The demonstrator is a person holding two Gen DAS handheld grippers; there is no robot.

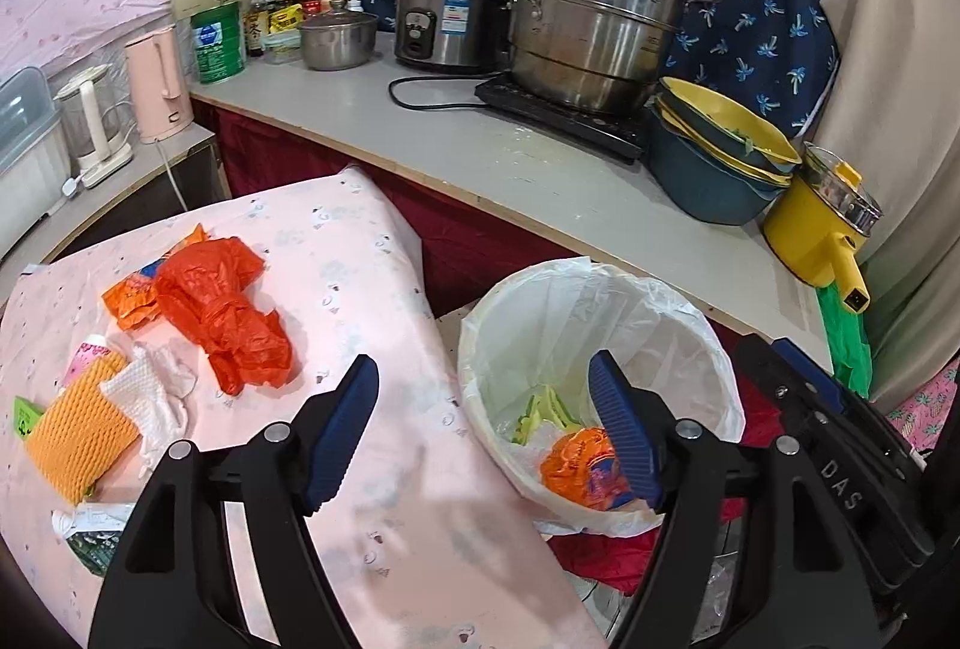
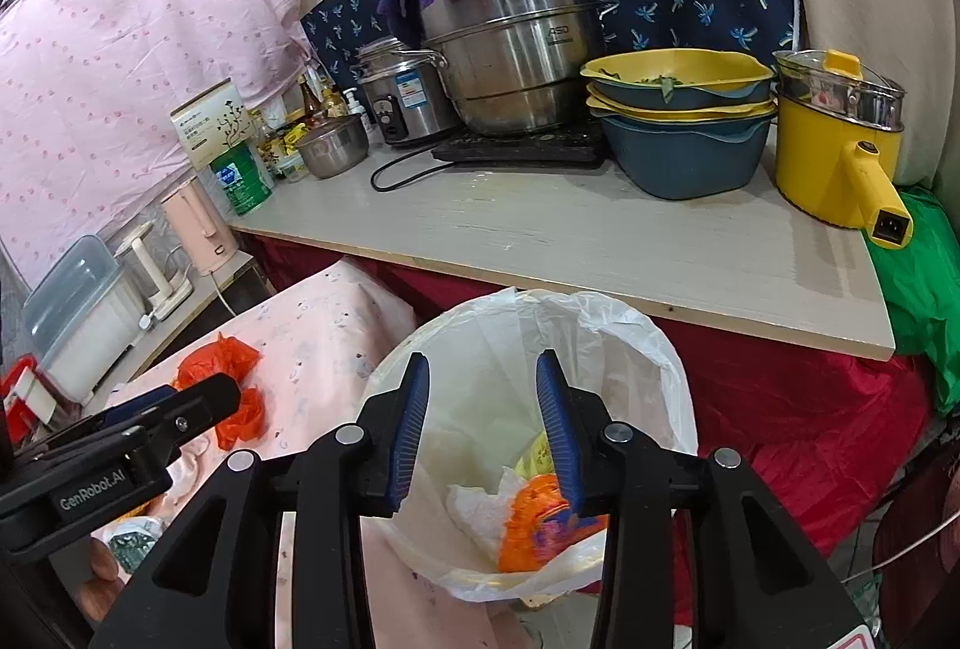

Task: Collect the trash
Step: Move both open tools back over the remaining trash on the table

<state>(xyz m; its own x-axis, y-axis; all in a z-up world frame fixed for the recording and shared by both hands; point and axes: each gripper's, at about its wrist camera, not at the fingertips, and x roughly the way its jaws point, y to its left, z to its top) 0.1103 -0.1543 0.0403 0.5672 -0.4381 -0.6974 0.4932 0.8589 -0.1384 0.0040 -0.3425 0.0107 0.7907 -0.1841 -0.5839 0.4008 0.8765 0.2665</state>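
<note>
Several scraps, an orange wrapper (image 2: pixel 540 523) among them, are already held in the lined bin (image 2: pixel 648 349), while the red bag (image 1: pixel 231 313) is left; both the left gripper (image 1: pixel 483 430) and the right gripper (image 2: pixel 483 427) are spread empty.

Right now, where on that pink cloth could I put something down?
Bare pink cloth lies between the red plastic bag and the lined trash bin, and nearer, under the left claw. The left edge is crowded: orange foam net, tissue, wrappers.
</note>
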